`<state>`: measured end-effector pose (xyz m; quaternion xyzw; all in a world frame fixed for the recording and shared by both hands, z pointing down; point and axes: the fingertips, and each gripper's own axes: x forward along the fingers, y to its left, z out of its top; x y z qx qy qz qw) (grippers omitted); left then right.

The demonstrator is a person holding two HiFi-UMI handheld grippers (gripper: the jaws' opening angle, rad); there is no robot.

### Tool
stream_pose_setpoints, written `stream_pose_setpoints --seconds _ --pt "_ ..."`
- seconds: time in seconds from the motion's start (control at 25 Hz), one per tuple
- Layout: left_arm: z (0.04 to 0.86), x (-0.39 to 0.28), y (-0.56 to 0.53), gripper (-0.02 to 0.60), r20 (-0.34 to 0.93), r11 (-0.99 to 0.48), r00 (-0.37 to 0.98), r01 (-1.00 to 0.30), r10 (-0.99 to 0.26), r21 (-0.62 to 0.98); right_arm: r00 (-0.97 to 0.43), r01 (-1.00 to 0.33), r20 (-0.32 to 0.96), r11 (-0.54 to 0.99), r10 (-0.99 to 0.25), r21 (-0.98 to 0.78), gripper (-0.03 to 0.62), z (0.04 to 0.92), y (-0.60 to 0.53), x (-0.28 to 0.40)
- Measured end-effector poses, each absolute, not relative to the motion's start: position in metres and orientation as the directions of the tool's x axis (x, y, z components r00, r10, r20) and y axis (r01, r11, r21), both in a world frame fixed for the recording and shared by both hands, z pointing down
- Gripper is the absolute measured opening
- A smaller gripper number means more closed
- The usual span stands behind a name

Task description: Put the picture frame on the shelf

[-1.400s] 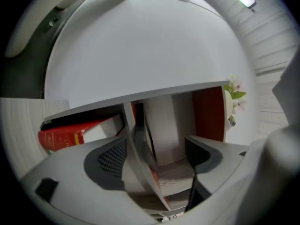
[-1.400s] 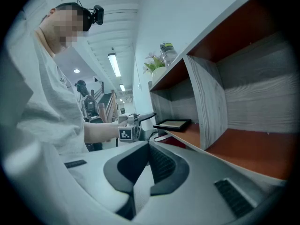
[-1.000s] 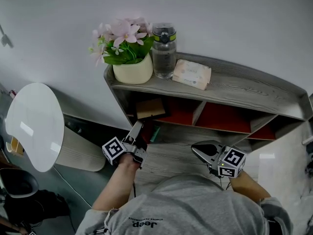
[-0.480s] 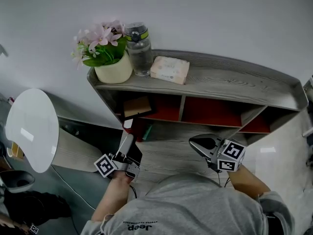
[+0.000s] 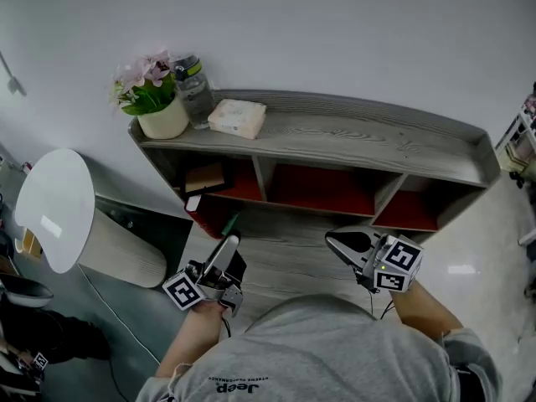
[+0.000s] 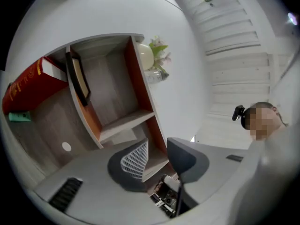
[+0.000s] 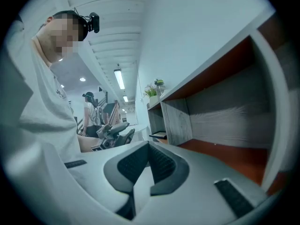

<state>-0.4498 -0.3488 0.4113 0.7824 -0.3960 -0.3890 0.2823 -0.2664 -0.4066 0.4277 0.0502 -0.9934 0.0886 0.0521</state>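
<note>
Picture frame (image 5: 203, 177) sits in the shelf's (image 5: 352, 132) left bay; we steer the left gripper (image 5: 229, 244), jaws just narrowing on nothing, and the closed, empty right gripper (image 5: 337, 241) clear of it.

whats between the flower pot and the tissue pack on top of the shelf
A clear bottle stands between the flower pot and the tissue pack, seen in the head view.

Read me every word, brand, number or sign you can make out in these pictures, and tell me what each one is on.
"Jeep": on the back of the person's grey shirt, upside down in the head view.
Small line beside it: too small to read.
Gold print on the red box: blurred, unreadable.
Print on the soft pack on the shelf top: too small to read.
Marker cubes: black-and-white squares only, no words.
</note>
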Motion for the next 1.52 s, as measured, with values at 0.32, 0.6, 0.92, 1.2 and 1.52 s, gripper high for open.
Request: stream_pose_setpoints --seconds 0.32,0.6,0.92,1.2,1.52 --pt "0.407 -0.345 -0.338 0.006 -0.378 -0.521 0.360 -0.538 -0.853 0.663 -0.991 -0.103 0.099 0.985 -0.089 -0.141 0.009 0.423 -0.410 -0.167" --pt "0.407 -0.282 -0.321 0.010 -0.346 -0.468 0.317 -0.655 -0.883 0.594 -0.993 -0.099 0.086 0.980 -0.085 -0.172 0.009 0.433 -0.409 -0.107" --pt "0.423 -0.245 -0.302 0.011 -0.245 -0.423 0.346 -0.765 -0.906 0.486 -0.994 -0.088 0.087 0.973 -0.071 -0.211 0.009 0.450 -0.398 -0.090" --pt "0.438 -0.230 -0.297 0.011 -0.079 -0.476 0.473 -0.836 -0.877 0.273 -0.991 -0.132 0.062 0.962 -0.120 -0.238 0.008 0.444 -0.391 -0.102" --pt "0.427 -0.251 -0.291 0.011 -0.079 -0.514 0.511 -0.828 -0.856 0.223 -0.987 -0.159 0.053 0.961 -0.150 -0.227 0.006 0.433 -0.387 -0.121"
